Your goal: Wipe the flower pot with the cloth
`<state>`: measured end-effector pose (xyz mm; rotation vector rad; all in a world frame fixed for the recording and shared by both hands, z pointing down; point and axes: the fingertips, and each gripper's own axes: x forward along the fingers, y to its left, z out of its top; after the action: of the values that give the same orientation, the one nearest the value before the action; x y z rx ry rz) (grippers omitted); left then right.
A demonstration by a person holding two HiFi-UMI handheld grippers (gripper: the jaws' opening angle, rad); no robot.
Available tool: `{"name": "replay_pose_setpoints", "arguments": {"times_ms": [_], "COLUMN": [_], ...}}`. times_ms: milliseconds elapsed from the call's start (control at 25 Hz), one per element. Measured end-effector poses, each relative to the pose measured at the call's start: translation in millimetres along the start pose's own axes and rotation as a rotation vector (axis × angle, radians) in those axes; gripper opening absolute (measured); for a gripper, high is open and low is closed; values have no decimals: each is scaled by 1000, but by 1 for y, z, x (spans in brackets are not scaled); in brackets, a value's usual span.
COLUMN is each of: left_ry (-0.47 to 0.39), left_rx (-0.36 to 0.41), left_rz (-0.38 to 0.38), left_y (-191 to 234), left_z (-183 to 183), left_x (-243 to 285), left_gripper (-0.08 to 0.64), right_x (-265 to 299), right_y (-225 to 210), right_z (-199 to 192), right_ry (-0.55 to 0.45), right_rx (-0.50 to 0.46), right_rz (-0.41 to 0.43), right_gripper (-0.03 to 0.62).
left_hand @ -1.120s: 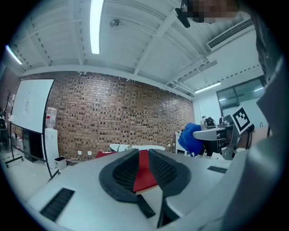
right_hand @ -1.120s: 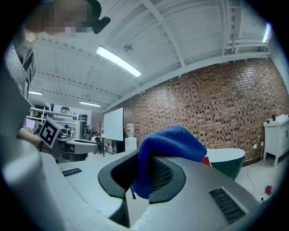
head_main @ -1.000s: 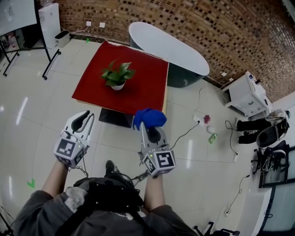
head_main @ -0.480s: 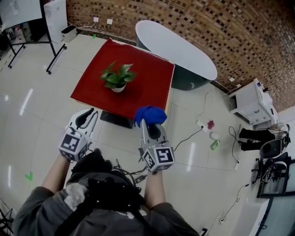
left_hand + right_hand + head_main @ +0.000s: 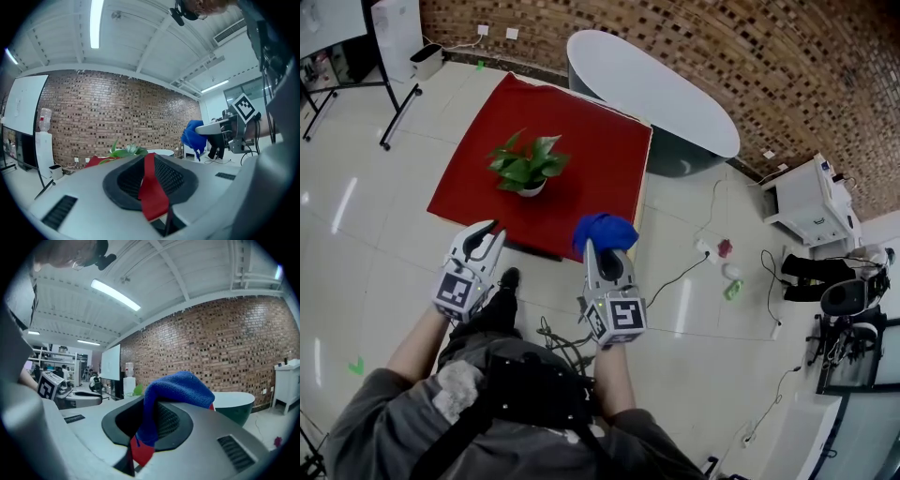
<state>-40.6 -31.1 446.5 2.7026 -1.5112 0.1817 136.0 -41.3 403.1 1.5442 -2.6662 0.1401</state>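
Note:
A green plant in a white flower pot (image 5: 530,187) stands on the red table (image 5: 591,159); its leaves (image 5: 124,150) show over the jaws in the left gripper view. My right gripper (image 5: 602,246) is shut on a blue cloth (image 5: 605,231) that bunches over its tips (image 5: 180,386), just short of the table's near edge. My left gripper (image 5: 493,227) hangs at the table's near edge, below the pot, jaws together with nothing between them (image 5: 148,157). The right gripper (image 5: 220,129) and the cloth (image 5: 192,138) also show in the left gripper view.
A long white tub (image 5: 652,94) stands behind the table by the brick wall. A white cabinet (image 5: 806,197) and dark gear are at the right. Cables (image 5: 689,267) and small items lie on the tiled floor. A whiteboard stand (image 5: 389,117) is at the far left.
Both grippers have moved forward toward the red table and a little lower. The cloth stays in the right gripper. The person has stepped closer to the table.

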Motion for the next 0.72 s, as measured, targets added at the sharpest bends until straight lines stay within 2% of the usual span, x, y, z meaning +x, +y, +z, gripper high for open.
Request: {"name": "replay_pose_setpoints", "arguments": {"times_ms": [80,160,280,520,720], "left_ry": [6,32,103,196,229], "left_rx": [-13,-13,15,-31,-34], "left_rz": [-8,-37,-72,-74,-60], "left_y": [13,24,44,85,122], "left_z": [-18,-34,-57,-99,-122], "left_x": [22,46,81,131,170], "left_gripper": [88,181,225,385,427], "right_x": [22,45,83,148,202], "right_y": [-13,-24,-38,-53,-62], "right_z": [-11,-21,-27,-40,-59], "right_ry": [3,15,39,92,144], "right_rx": [-13,-2,16,24,23], "right_rz": [-28,-27,-11,-14,-2], "right_gripper": [63,63,63,63,63]}}
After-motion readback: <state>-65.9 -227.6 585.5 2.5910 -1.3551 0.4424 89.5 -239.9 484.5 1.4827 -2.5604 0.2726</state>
